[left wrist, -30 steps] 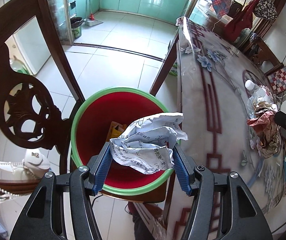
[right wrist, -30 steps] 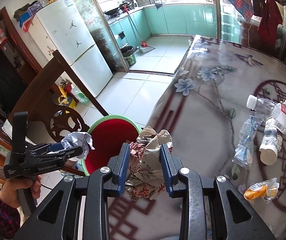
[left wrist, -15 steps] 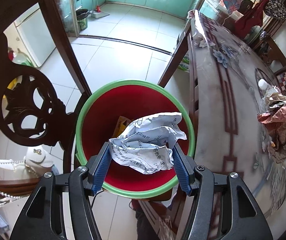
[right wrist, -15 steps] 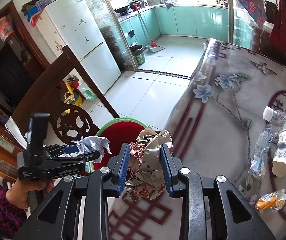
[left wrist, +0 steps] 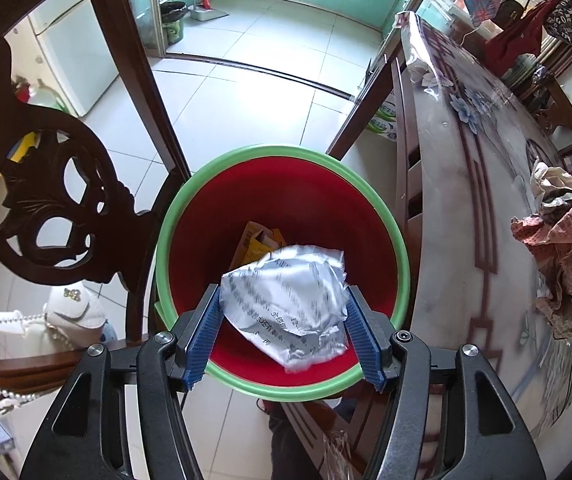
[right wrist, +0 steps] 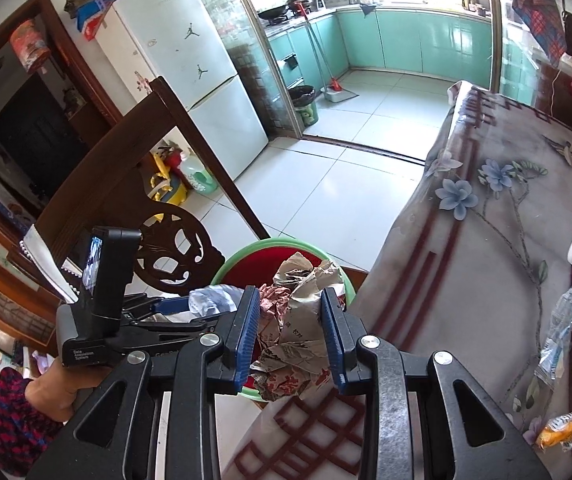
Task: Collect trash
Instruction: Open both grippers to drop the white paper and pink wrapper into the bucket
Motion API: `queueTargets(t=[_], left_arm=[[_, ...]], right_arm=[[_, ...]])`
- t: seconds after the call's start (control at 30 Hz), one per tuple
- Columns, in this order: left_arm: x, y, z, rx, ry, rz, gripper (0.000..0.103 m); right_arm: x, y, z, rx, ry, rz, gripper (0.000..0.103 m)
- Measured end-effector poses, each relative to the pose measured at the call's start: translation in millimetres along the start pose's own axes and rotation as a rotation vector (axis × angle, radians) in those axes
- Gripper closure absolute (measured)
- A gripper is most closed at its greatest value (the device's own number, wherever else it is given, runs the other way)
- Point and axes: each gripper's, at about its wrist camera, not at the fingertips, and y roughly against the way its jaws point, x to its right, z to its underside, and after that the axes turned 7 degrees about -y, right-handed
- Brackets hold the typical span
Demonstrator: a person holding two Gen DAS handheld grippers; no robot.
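Paper wad (left wrist: 290, 300) sits between left tool (left wrist: 286, 336) pads over bin rim (left wrist: 400, 236); right tool (right wrist: 292, 336) grips wrapper (right wrist: 298, 332).

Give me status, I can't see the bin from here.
Left gripper open, white paper wad dropping into red bin. Right gripper shut on brown paper wad. Nothing blocking.
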Motion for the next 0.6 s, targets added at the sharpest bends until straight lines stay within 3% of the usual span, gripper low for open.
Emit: queueTargets(t=[0.07, 0.17, 0.3, 0.53, 0.6], left_arm=[[-1.8, 1.5, 0.0, 0.008, 0.009, -0.006, 0.040], [-6.0, 6.1, -0.1, 0.026, 0.029, -0.035, 0.018], [-15.3, 14.8, 2.0, 0.054, 0.072, -0.049, 0.018], [-23.8, 29.8, 10.1, 0.085, 0.081, -0.086, 0.017], [-21.6, 33.9, 11.1, 0.100, 0.069, -0.092, 0.017]], right_arm=[[-4.3, -4.0, -1.2, -0.002, 0.010, -0.002, 0.074], [-9.4, -10.4, -2.6, -0.009, 0.022, -0.030, 0.072], [-12.1, -16.2, -2.2, 0.002, 0.013, -0.064, 0.062], [-14.1, -21.1, -0.4, -0.008, 0.007, -0.077, 0.061], [-11.9, -18.5, 0.7, -0.003, 0.002, -0.075, 0.056]])
